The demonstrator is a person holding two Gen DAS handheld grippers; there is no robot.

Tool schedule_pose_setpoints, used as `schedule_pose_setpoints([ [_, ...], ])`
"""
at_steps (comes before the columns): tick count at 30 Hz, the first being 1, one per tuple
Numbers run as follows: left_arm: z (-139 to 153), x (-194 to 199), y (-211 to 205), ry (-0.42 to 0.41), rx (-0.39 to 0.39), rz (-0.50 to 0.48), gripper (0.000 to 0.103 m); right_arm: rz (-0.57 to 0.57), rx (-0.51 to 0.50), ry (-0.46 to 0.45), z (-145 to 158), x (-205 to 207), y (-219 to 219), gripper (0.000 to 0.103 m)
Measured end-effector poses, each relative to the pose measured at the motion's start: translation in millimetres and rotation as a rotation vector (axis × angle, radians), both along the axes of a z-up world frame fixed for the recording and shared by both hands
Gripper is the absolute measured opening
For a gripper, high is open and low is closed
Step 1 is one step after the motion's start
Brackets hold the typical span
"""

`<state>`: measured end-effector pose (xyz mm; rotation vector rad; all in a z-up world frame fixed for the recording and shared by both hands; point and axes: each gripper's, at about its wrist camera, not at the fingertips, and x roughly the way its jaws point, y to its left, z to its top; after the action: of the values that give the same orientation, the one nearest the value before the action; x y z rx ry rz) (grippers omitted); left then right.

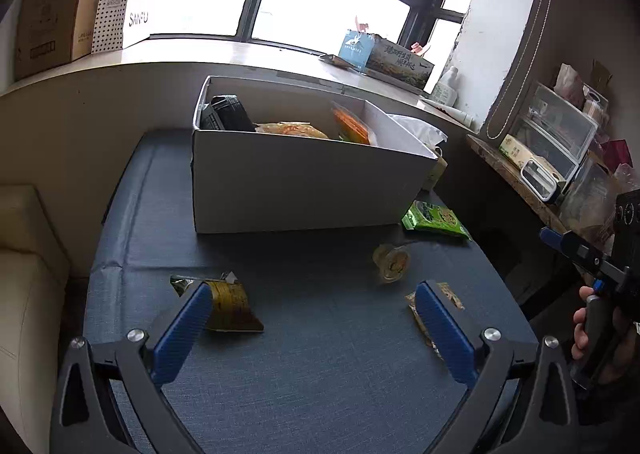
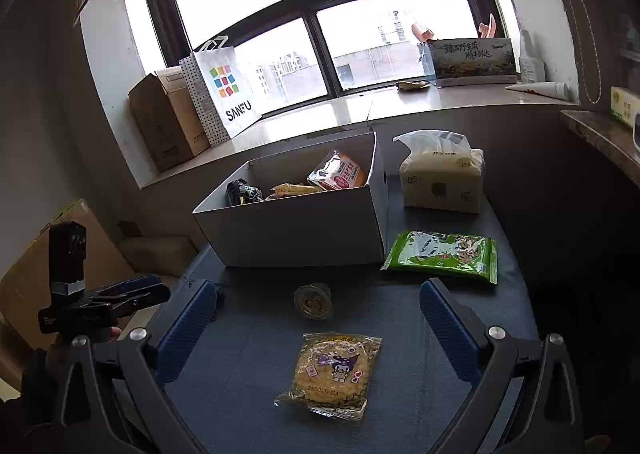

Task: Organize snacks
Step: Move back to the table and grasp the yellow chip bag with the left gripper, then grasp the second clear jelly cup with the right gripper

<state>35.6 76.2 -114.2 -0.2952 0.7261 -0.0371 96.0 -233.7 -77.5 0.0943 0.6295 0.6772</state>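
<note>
Our left gripper (image 1: 314,308) has its jaws spread wide, nothing between them; it hangs over the blue tabletop (image 1: 328,374). Left blue pad (image 1: 182,330) overlaps a brown-yellow packet (image 1: 232,308) in view; we can't tell if it touches. Right pad (image 1: 446,330) sits in front of a flat wrapper (image 1: 450,292) the same way.

Our right gripper (image 2: 318,316) is also spread wide and empty. A cartoon-print cracker pack (image 2: 332,372) lies on the table between and just ahead of its fingers, clear of both pads. A small round jelly cup (image 2: 314,301) lies on its side beyond that, between the pack and the box.

The white cardboard box (image 2: 296,232) sits at the far-middle of the table, top open, already holding a dark packet (image 2: 240,191), a yellow-orange packet (image 2: 296,189) and an orange pouch (image 2: 338,171). A green snack bag (image 2: 442,254) lies just right of the box's front corner, near the table's right edge. A tissue pack (image 2: 442,181) stands behind it, beside the box.

Open room: the bare strip between box front and our grippers. Table edges drop off close on both sides; the windowsill (image 2: 360,109) runs right behind the box.
</note>
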Motion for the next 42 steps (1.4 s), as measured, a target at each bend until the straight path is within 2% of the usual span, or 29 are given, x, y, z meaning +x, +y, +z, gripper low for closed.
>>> schedule_pose_setpoints([
  [3,-14,9,13,0.046,0.023,0.039,0.103,-0.015,-0.004,0.014,-6,0,-1,0.103],
  [6,-32,18,28,0.093,0.002,0.066,0.103,-0.018,-0.017,0.025,-13,-3,-1,0.103],
  [13,-73,45,36,0.210,0.035,0.093,0.101,-0.002,-0.057,0.050,-27,-9,6,0.103],
  [14,-76,46,34,0.215,0.038,0.093,0.096,0.001,-0.063,0.048,-28,-10,7,0.103],
  [15,-79,46,32,0.221,0.057,0.096,0.082,0.003,-0.068,0.046,-28,-12,8,0.103],
  [16,-78,45,28,0.217,0.107,0.111,0.071,0.008,-0.073,0.044,-29,-12,9,0.103],
  [17,-79,44,27,0.217,0.125,0.108,0.062,0.009,-0.078,0.046,-30,-12,10,0.103],
  [18,-79,42,26,0.210,0.099,0.081,0.061,0.007,-0.083,0.050,-31,-12,11,0.103],
  [20,-78,39,25,0.198,0.048,0.037,0.060,0.012,-0.087,0.062,-35,-12,13,0.103],
  [23,-69,31,15,0.165,0.082,0.024,0.059,0.025,-0.095,0.057,-39,-14,17,0.103],
  [27,-48,14,5,0.088,0.033,-0.005,0.059,0.030,-0.124,0.054,-44,-14,25,0.103],
  [30,-23,3,-6,0.021,0.038,-0.026,0.059,0.061,-0.128,0.070,-51,-10,34,0.103],
  [37,10,-8,-21,-0.057,0.038,-0.057,0.059,0.143,-0.233,0.079,-68,18,89,0.103],
  [39,14,-12,-22,-0.073,0.029,-0.061,0.059,0.142,-0.278,0.045,-73,28,107,0.103],
  [42,17,-14,-24,-0.080,0.038,-0.060,0.059,0.127,-0.328,0.058,-84,49,126,0.103],
])
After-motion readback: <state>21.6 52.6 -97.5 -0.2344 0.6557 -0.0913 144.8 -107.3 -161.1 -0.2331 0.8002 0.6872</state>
